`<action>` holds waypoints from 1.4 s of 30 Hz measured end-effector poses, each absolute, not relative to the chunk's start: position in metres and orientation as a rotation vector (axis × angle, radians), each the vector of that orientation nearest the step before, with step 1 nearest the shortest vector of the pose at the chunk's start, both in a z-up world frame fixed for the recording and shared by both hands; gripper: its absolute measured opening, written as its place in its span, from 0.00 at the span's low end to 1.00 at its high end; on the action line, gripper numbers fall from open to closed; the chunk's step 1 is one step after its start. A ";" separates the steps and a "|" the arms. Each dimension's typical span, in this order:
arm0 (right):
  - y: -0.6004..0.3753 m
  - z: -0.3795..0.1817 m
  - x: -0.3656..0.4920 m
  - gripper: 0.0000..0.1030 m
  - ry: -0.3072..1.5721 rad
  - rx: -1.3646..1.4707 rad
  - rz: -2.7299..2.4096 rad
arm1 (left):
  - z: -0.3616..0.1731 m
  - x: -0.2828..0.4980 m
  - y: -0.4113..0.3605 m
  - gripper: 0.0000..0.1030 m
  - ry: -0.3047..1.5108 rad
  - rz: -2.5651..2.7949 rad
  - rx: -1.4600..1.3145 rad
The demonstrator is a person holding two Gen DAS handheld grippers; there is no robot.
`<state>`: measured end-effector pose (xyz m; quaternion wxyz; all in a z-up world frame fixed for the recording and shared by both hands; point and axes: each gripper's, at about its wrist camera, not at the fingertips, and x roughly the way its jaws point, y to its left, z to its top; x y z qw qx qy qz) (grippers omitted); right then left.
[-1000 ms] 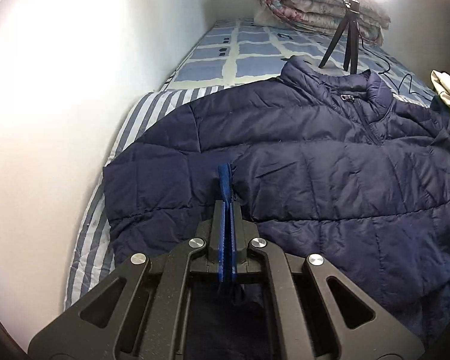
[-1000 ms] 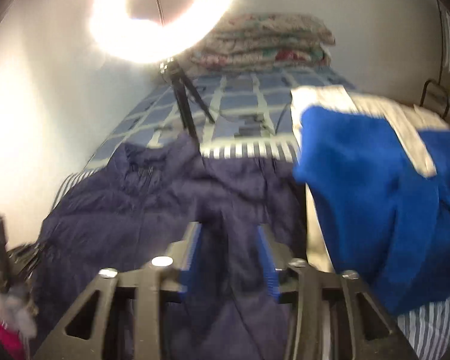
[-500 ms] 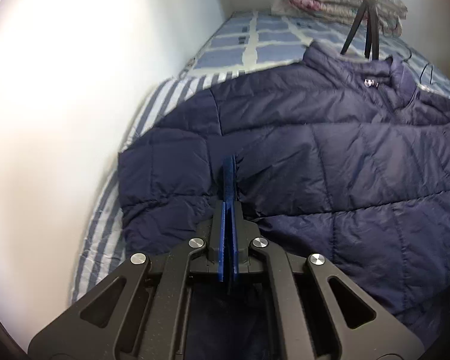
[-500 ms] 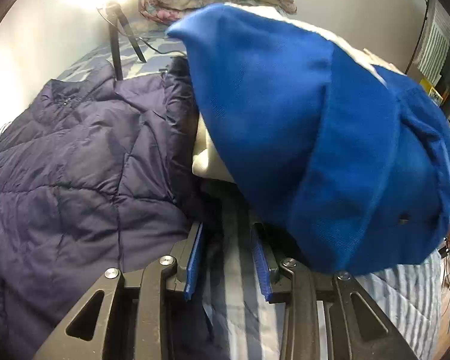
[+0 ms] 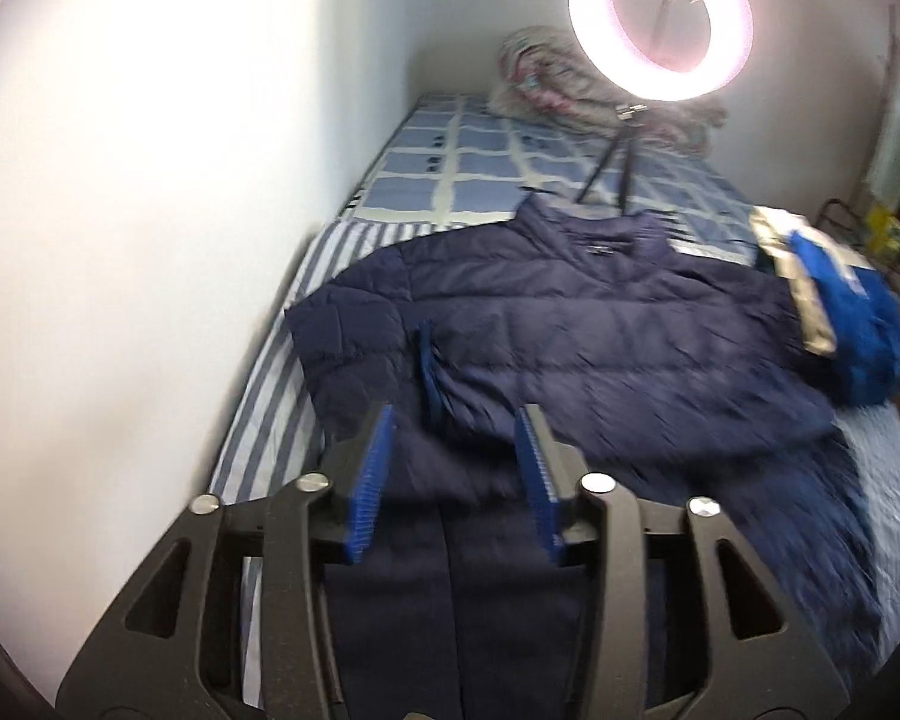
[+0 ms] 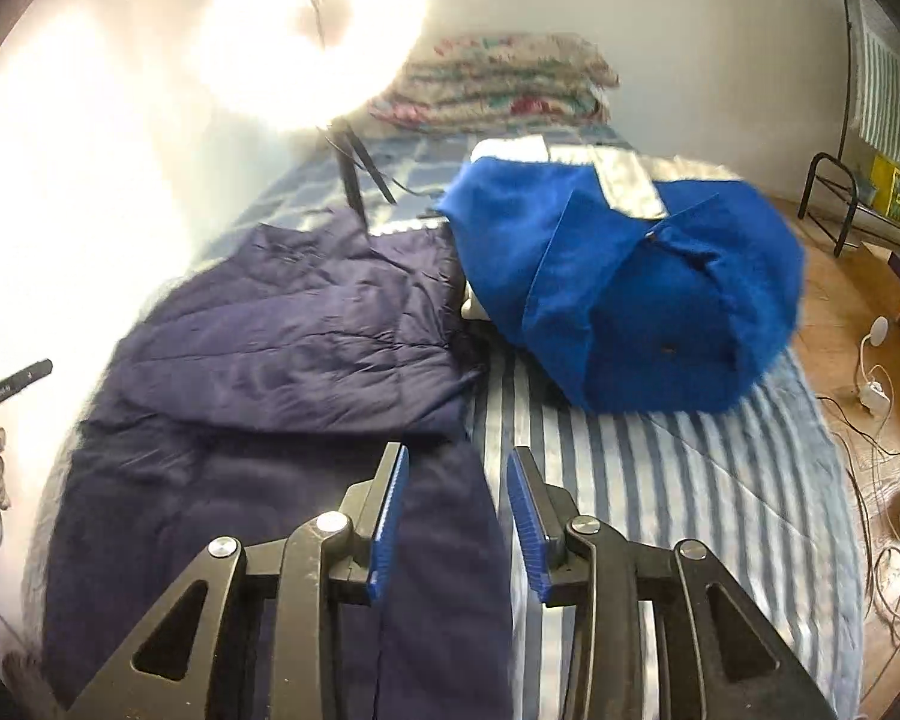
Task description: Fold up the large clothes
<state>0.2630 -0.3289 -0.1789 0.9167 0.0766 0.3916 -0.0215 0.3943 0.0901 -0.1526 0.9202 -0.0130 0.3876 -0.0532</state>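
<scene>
navy puffer jacket (image 5: pixel 600 354) is spread across the striped bed sheet (image 5: pixel 270 372), collar toward the ring light (image 5: pixel 660 30), with the blue and cream garment (image 6: pixel 624 288) bunched up just past its right edge. big change: half a second ago the left gripper (image 5: pixel 456 468) was pinched tight on a bit of the jacket, and now its blue pads are spread wide with nothing between them, hovering over the near hem, so whatever it was dragging has been let go. the sleeve on the wall side looks laid inward over the body now, so i'd guess that fold just got dropped in place. right gripper (image 6: pixel 456 510) is wide too, holding nothing, and it has swung back from being right under the blue garment to sitting over the jacket's right edge where it meets the sheet. frames are blurry so both hands seem mid-move. my read is the other sleeve is next, and that blue pile might get in the way.
</scene>
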 end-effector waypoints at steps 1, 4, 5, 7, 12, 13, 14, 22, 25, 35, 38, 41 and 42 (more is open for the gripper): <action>-0.327 -0.174 0.252 0.39 0.796 0.162 -0.034 | -0.147 0.382 0.091 0.57 0.792 -0.120 -0.032; -0.325 -0.157 0.206 0.47 0.763 0.168 -0.006 | -0.137 0.329 0.097 0.64 0.792 -0.158 -0.024; -0.323 -0.153 0.189 0.48 0.755 0.164 0.000 | -0.136 0.312 0.100 0.65 0.805 -0.167 -0.022; -0.322 -0.147 0.162 0.51 0.747 0.156 0.015 | -0.136 0.283 0.104 0.65 0.834 -0.190 -0.019; -0.322 -0.155 0.101 0.56 0.778 0.186 0.020 | -0.145 0.215 0.117 0.66 0.881 -0.178 0.017; -0.322 -0.159 0.094 0.56 0.793 0.188 0.017 | -0.149 0.202 0.121 0.66 0.898 -0.179 0.009; -0.321 -0.163 0.084 0.57 0.809 0.190 0.011 | -0.154 0.191 0.125 0.66 0.914 -0.178 0.000; -0.322 -0.211 0.039 0.64 0.925 0.272 -0.009 | -0.200 0.144 0.167 0.66 1.047 -0.167 -0.160; -0.322 -0.233 0.031 0.65 0.980 0.342 0.003 | -0.219 0.137 0.172 0.66 1.102 -0.181 -0.221; -0.327 -0.279 0.034 0.66 1.101 0.489 -0.001 | -0.280 0.113 0.183 0.66 1.270 -0.190 -0.417; -0.319 -0.283 0.039 0.67 1.120 0.457 0.013 | -0.284 0.111 0.185 0.66 1.269 -0.196 -0.454; -0.310 -0.292 0.044 0.66 1.157 0.467 0.033 | -0.286 0.109 0.184 0.66 1.271 -0.196 -0.482; -0.309 -0.296 0.046 0.66 1.170 0.471 0.037 | -0.286 0.109 0.183 0.62 1.272 -0.203 -0.480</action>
